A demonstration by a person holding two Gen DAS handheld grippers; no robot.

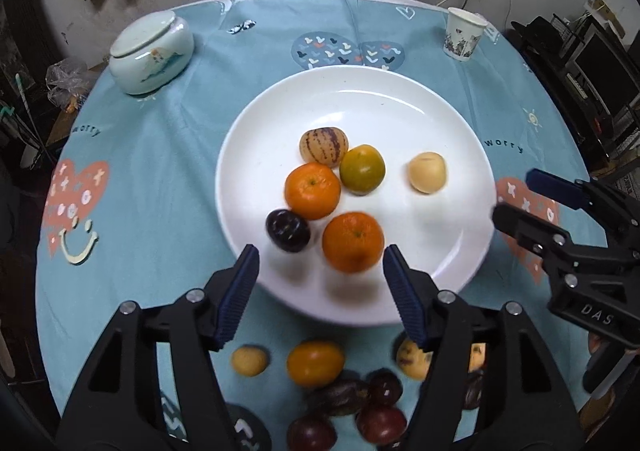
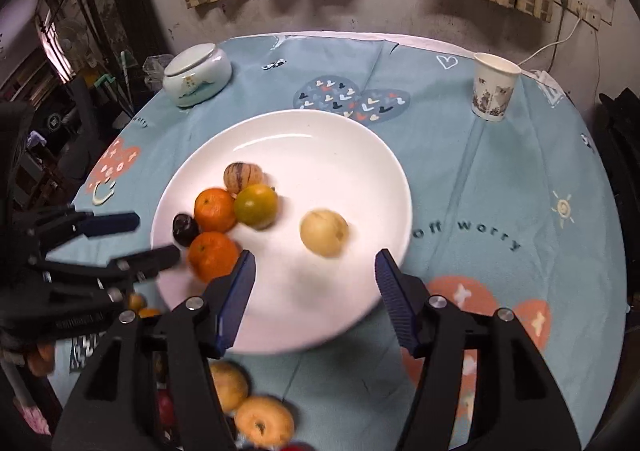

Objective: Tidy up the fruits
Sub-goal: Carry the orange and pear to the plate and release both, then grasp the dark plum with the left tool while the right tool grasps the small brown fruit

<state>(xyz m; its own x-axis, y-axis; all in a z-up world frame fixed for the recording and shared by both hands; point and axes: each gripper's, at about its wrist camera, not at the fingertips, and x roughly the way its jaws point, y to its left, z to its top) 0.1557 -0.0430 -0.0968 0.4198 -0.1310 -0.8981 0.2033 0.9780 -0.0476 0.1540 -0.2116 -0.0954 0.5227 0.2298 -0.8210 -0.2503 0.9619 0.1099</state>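
Left wrist view: the left gripper (image 1: 320,271) hangs released over the near rim of the white plate (image 1: 400,99), jaws spread wide with nothing between them. On the plate a striped fruit (image 1: 324,145), a green-orange citrus (image 1: 362,169), two oranges (image 1: 313,191) (image 1: 353,242) and a dark plum (image 1: 288,231) cluster left of centre; a pale yellow fruit (image 1: 427,172) sits apart to their right. More fruit (image 1: 315,364) lies on the cloth (image 1: 160,155) just before the plate. The right gripper (image 2: 315,271), also released and empty, hovers over the plate's near right rim. A lidded jar (image 1: 150,53) and paper cup (image 1: 464,34) stand beyond the plate.
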